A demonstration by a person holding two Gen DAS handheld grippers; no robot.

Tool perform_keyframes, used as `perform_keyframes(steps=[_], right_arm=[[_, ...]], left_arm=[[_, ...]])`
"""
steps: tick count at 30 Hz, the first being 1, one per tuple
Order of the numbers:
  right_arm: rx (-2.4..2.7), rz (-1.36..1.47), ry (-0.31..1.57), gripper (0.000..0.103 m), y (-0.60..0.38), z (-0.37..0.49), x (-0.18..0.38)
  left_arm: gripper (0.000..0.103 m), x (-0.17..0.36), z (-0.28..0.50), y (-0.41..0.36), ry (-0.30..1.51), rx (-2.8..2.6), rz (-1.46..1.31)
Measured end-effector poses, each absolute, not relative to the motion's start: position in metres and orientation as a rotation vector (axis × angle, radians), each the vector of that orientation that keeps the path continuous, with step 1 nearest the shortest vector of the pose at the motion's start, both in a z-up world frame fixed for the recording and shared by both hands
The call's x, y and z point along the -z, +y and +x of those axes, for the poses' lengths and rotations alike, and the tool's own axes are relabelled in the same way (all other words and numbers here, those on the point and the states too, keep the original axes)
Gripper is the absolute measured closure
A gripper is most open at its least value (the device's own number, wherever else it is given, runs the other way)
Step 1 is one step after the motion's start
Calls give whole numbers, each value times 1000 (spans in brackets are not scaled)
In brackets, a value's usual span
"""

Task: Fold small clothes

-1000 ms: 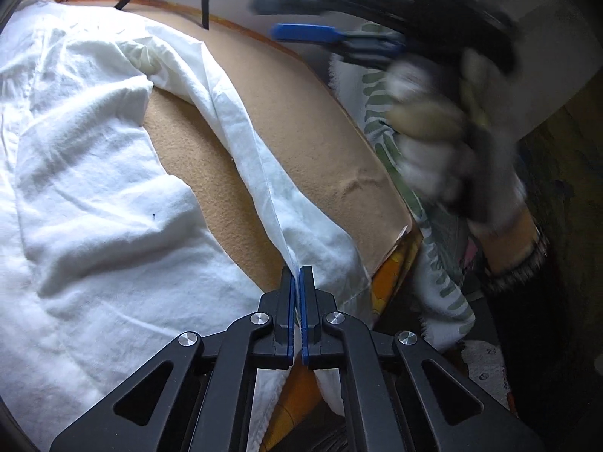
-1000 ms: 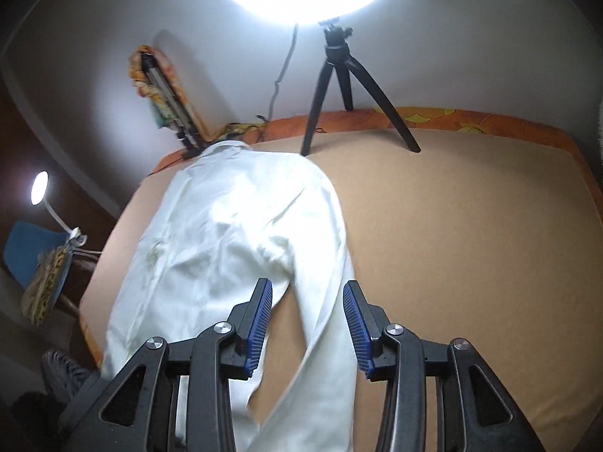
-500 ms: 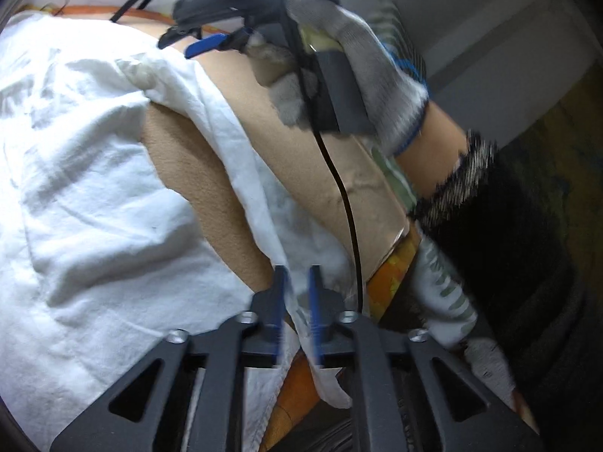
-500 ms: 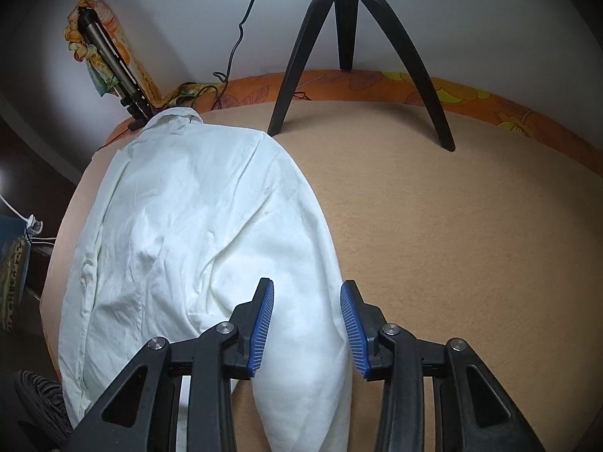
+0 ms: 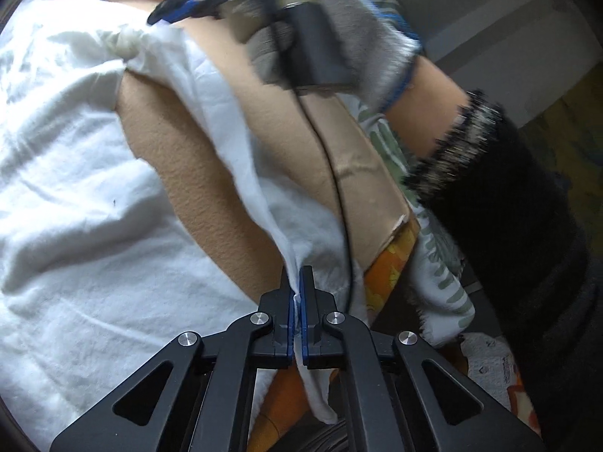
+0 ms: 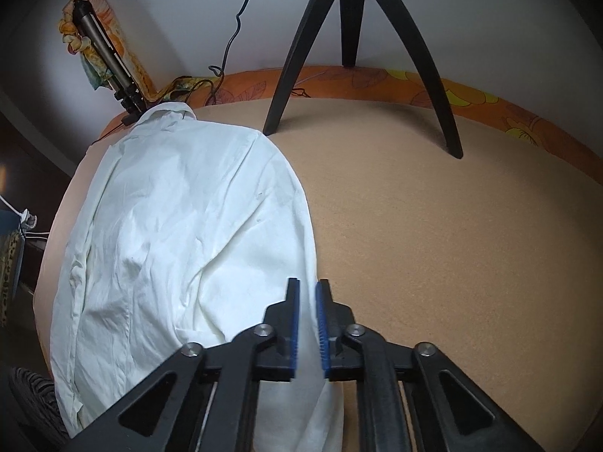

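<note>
A white shirt (image 6: pixel 181 233) lies spread on a tan padded surface (image 6: pixel 452 233), collar at the far end. Its sleeve (image 5: pixel 233 120) runs from the shoulder toward the near edge. My left gripper (image 5: pixel 296 282) is shut on the sleeve's cuff end near the table corner. My right gripper (image 6: pixel 307 293) is nearly closed around the sleeve's upper edge beside the shoulder; it also shows in the left wrist view (image 5: pixel 181 11), held by a gloved hand (image 5: pixel 339 30), at the fabric.
A black tripod (image 6: pixel 354 37) stands at the far side of the surface. An orange floral edge (image 6: pixel 414 83) borders it. A cable (image 5: pixel 335 188) hangs from the right gripper across the corner. A leaf-patterned cloth (image 5: pixel 433 256) hangs off the near corner.
My right gripper came down to the sleeve near the shoulder and its jaws narrowed from wide open. My left gripper briefly loosened, then shut again on the sleeve end.
</note>
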State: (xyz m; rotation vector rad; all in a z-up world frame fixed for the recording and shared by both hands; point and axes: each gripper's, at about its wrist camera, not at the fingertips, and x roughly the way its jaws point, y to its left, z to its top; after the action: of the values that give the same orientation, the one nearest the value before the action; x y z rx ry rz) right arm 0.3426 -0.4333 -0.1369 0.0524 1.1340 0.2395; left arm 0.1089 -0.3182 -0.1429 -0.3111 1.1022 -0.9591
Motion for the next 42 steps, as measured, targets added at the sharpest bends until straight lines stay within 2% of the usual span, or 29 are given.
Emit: perform_keyframes(steps=[11,19,25,33,34,35,37,42], right_arm=[[-169,-71,1045,103,-397,338,96],[-209,-257,1005,103,-312,328,63],[-258,-323,1018,103,-250,332,73],[-274,-381,1088,102,-205,343,116],[-272,-366,1095,97,-206,343,118],[-276,-338,1100,84,-208,343,117],[-305,-285,1079,74,-214,336,106],[-322,-142,1012,73,-256,299,65]], left_arm=[[103,124,102,-284,1061,973,-402],[103,112,95,-234,1032,950,-488],[103,115,84,-206,1030,904,-551],[103,150,78,-189,1099,829,-617],[103,155,78,-187,1112,816,-620],[103,158,78,-186,1123,811,-625],[103,164,79,-183,1155,798,-621],[96,167,75,-182,1169,773,-565]])
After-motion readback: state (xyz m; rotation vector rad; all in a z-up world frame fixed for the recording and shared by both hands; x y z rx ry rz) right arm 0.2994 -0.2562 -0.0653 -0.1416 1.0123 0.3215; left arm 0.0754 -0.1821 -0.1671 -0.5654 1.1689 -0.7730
